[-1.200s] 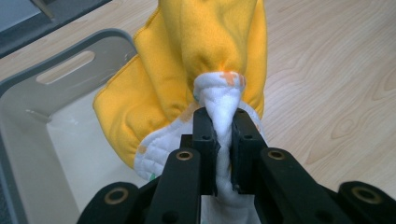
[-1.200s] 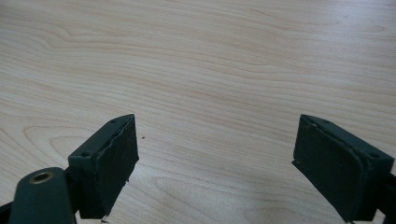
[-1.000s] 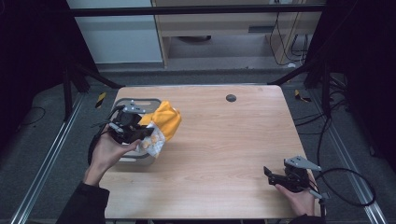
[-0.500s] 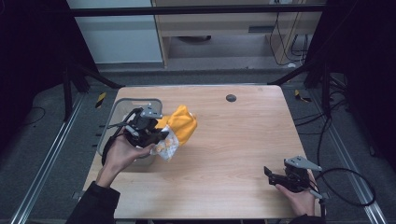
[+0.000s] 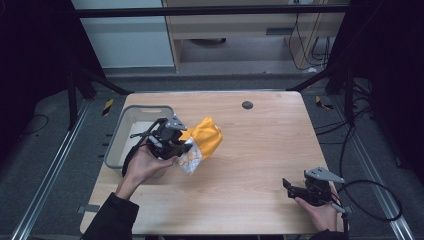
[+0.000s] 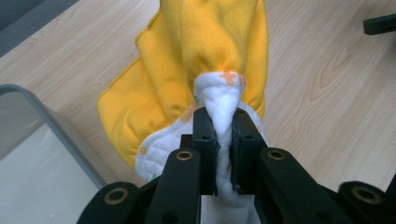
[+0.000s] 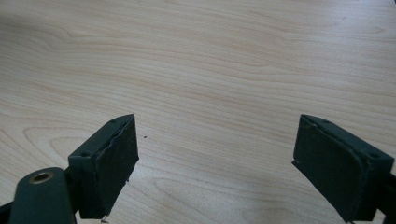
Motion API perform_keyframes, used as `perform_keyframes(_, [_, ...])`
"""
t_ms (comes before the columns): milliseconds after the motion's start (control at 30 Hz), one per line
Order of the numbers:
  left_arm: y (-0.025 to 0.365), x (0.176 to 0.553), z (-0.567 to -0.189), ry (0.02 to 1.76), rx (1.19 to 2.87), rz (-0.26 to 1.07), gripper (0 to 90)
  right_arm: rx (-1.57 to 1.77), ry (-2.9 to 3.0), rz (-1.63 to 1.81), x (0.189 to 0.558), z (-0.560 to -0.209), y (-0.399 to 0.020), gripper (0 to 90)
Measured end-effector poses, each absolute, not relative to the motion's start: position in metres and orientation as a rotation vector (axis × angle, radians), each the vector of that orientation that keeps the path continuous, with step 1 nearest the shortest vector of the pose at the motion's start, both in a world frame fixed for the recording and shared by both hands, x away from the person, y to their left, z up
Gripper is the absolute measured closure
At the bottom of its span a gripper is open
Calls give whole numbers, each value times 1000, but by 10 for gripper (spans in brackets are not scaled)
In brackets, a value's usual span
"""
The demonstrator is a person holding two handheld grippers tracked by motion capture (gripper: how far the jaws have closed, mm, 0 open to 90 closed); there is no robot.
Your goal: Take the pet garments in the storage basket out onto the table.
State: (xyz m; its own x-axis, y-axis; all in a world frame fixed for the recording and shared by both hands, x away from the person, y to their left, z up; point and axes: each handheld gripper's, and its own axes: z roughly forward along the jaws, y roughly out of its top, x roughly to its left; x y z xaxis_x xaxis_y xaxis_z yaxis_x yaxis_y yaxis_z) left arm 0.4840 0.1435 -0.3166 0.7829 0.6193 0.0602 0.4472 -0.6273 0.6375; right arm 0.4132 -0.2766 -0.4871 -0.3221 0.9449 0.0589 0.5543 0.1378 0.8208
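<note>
- The left gripper [image 5: 176, 142] sits over the left part of the wooden table [image 5: 260, 165], at the right rim of the grey bin [image 5: 120, 137], which stands against the table's left edge.
- Its jaws are pinched narrow on a fold of a yellow cloth [image 5: 207, 137] with a white, patterned lining; in the left gripper view the white fold [image 6: 223, 109] rises between the two black jaws and pokes out past their tips.
- The yellow cloth [image 6: 205, 51] bunches just beyond the jaw tips in that view, gathered where the white fold is caught, and spreads away from the gripper over the wood.
- In the high view the cloth hangs out to the right of the left gripper, just beside the bin and outside it; whether its lower white corner touches the table cannot be told.
- The person's left hand [image 5: 145, 167] grips the left gripper from below, the dark sleeve [image 5: 110, 220] coming in from the table's near edge.
- The bin's grey rim [image 6: 56, 126] shows at the lower left of the left gripper view, with its pale floor beyond.
- The right gripper [image 5: 295, 189] rests low near the table's near right corner, held by the right hand [image 5: 320, 215], well apart from the cloth.
- Its jaws stand wide apart with nothing between them; in the right gripper view the right gripper [image 7: 233, 158] looks onto bare wood grain.
- A small dark round disc [image 5: 247, 105] lies on the table near its far edge, apart from both grippers.
</note>
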Motion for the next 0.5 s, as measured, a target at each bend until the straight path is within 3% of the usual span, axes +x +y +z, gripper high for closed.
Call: perform_keyframes(500, [115, 492, -336, 732, 2412, 320, 828, 1433, 1943, 1071, 413, -487, -277, 137])
